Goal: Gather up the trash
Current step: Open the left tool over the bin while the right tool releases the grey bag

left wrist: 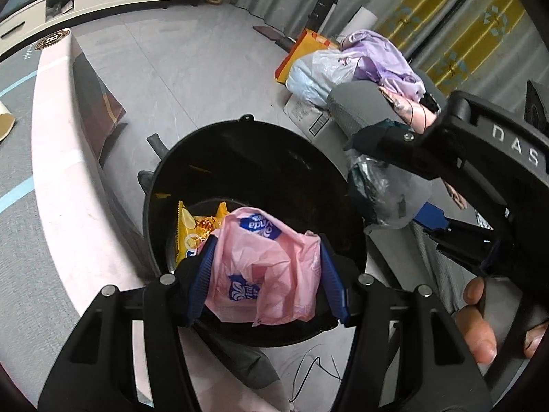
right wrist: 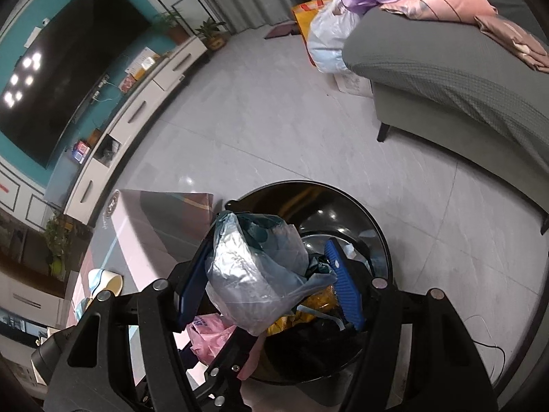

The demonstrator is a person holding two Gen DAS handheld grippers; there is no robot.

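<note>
In the left wrist view my left gripper (left wrist: pixel 266 274) is shut on a crumpled pink plastic bag (left wrist: pixel 271 267) with blue print, held over the open black round bin (left wrist: pixel 240 140). A yellow snack wrapper (left wrist: pixel 192 230) lies inside the bin. In the right wrist view my right gripper (right wrist: pixel 271 281) is shut on a crumpled clear-and-silver plastic bag (right wrist: pixel 254 274) with dark teal inside, also over the bin (right wrist: pixel 343 202). The same clear bag (left wrist: pixel 387 192) and right gripper body show at the right of the left wrist view. The pink bag (right wrist: pixel 209 338) shows below the left finger.
A pale pink low table (left wrist: pixel 58 185) stands just left of the bin. A grey sofa (right wrist: pixel 446 79) with purple and pink cloth is on the right. Bags (left wrist: pixel 319 68) sit on the grey floor beyond. A white TV cabinet (right wrist: pixel 137 110) lines the far wall.
</note>
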